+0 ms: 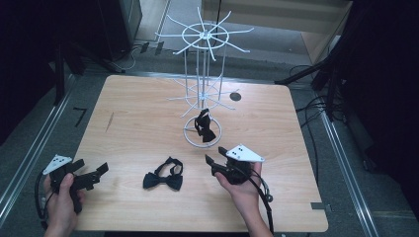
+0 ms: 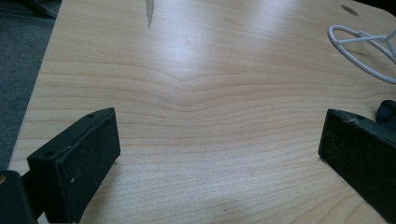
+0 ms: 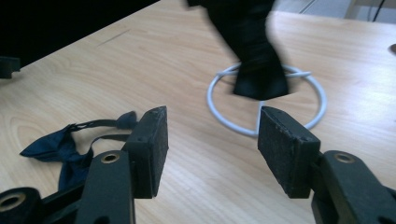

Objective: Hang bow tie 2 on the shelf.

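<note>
the bow tie (image 1: 163,176) lies flat on the table (image 1: 133,123), near your edge, between your two grippers. its long axis runs about left to right across the table, with the strap looped on the far side of it. your right gripper (image 1: 211,161) is the nearer one, i think: its jaws point toward the tie, which lies to its left and a little closer to you. in the right gripper view the tie (image 3: 65,144) sits just beside the left jaw, not between the jaws, so you will need to swing the gripper to the left before closing. both jaws there stand well apart and hold nothing.

your left gripper (image 1: 99,173) is near the left edge of the table, also with the jaws wide and nothing between them; in the left gripper view there is bare wood (image 2: 196,93) between the jaws, and the tie is off to its right.

the white wire stand (image 1: 202,59) is farther back at the middle. one dark bow tie (image 1: 204,126) already hangs low on it, above the round base ring (image 1: 190,140). the other hooks look free, as far as i can see.
</note>
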`<state>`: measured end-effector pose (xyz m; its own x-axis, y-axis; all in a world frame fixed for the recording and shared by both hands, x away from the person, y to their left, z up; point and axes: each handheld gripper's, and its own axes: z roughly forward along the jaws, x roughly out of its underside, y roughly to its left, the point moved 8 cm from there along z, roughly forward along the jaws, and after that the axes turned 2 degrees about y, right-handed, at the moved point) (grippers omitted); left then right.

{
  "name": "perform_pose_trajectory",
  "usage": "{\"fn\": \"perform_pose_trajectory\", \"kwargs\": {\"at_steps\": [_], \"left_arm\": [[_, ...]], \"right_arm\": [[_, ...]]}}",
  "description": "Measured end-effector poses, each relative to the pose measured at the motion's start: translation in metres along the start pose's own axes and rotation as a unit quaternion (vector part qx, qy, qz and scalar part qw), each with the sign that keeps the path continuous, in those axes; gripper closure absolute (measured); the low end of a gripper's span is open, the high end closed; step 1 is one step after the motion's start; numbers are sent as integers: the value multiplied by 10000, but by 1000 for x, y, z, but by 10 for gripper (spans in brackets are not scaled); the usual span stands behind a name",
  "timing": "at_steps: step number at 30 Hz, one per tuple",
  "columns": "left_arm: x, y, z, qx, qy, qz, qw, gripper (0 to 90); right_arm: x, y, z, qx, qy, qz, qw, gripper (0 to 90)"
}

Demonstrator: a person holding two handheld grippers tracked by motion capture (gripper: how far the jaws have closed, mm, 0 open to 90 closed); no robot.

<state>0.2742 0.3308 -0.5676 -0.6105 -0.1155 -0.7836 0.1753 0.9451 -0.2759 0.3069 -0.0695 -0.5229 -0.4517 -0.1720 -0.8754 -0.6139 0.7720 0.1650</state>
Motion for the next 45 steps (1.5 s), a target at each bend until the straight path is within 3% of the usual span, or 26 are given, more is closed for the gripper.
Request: {"fn": "perform_pose_trajectory", "kwargs": {"at_steps": [10, 16, 19, 33, 37, 45], "left_arm": [[0, 0, 1, 3, 1, 4, 10000, 0], [0, 0, 0, -8, 23, 30, 10000, 0], [0, 0, 0, -18, 27, 29, 10000, 0], [0, -1, 1, 1, 22, 59, 10000, 0], [0, -1, 1, 4, 19, 61, 10000, 0], [-1, -1, 2, 36, 22, 89, 10000, 0]], "right_arm": [[12, 25, 20, -288, 245, -100, 9992, 450], [13, 36, 30, -368, 278, -22, 9989, 448], [12, 41, 36, -343, 310, -118, 9989, 447], [5, 56, 65, -378, 450, 139, 9982, 513], [5, 63, 77, -389, 537, 70, 9978, 528], [18, 65, 96, -254, 978, -47, 9949, 570]]}}
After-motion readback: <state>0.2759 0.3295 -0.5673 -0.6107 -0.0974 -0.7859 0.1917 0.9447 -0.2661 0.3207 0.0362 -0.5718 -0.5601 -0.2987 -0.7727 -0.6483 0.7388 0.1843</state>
